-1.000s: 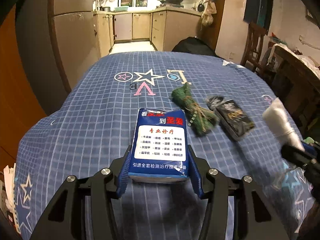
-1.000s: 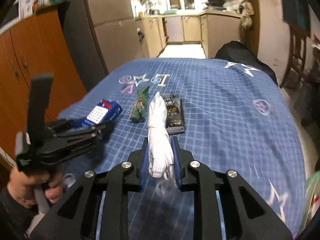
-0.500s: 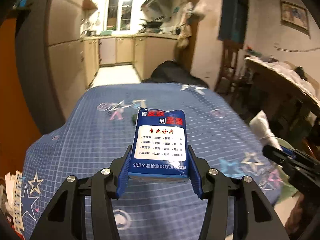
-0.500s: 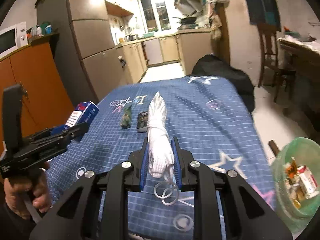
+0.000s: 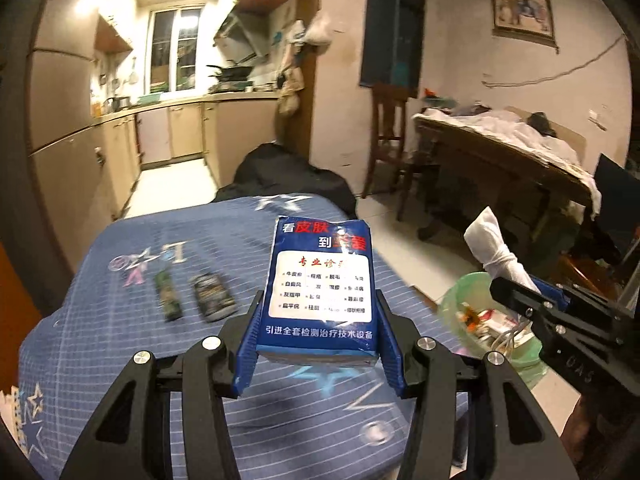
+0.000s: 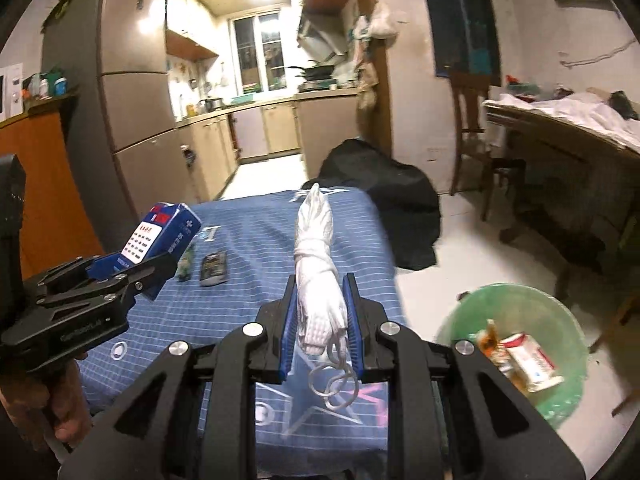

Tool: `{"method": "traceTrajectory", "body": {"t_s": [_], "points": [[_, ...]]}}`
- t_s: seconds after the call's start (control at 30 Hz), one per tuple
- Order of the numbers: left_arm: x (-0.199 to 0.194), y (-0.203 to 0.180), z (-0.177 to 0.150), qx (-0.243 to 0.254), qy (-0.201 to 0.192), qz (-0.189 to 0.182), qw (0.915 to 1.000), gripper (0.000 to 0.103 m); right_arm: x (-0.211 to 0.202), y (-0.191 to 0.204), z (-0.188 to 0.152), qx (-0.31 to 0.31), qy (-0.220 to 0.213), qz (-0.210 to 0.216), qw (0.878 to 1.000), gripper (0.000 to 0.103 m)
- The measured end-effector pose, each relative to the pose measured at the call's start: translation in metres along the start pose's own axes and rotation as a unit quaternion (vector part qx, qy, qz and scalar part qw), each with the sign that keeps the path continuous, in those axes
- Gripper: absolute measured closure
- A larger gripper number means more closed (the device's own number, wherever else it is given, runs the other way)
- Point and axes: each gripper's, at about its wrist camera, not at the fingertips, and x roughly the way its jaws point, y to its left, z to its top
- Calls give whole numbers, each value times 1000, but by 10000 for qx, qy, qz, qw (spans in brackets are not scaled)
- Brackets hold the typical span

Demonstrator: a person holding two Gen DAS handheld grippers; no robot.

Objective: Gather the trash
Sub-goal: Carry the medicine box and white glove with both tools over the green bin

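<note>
I log left tongs (image 5: 320, 344) clamped on blue packet (image 5: 322, 280), right tongs (image 6: 322, 334) pinching white bundle (image 6: 318, 264) lengthwise; green bin (image 6: 560, 320) on floor lower right, nearer the right.

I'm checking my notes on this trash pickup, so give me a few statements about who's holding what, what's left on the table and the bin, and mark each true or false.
1. The left gripper grips a blue packet. True.
2. The right gripper is empty. False: its jaws are clamped on a white knotted bundle.
3. The green bin stands on the floor beside the table. True.
4. The bin is empty. False: some packaging already lies inside.
5. Two items remain on the blue cloth: a green bundle and a dark packet. True.
</note>
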Motion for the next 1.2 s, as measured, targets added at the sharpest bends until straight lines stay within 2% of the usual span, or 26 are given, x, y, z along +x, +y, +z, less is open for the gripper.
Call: {"method": "traceTrajectory", "body": {"t_s": [0.33, 0.57, 0.9, 1.2], "points": [[33, -99, 21, 289, 87, -566, 9979, 51, -20, -65, 4, 156, 41, -682, 9975, 83], [67, -149, 26, 525, 271, -794, 9951, 51, -27, -113, 4, 337, 114, -1026, 9941, 83], [125, -201, 23, 868, 654, -1087, 9881, 51, -19, -165, -5, 613, 449, -1343, 9880, 83], [176, -226, 14, 1098, 1290, -1407, 9755, 51, 6, -197, -18, 828, 1130, -1367, 9807, 83]]}}
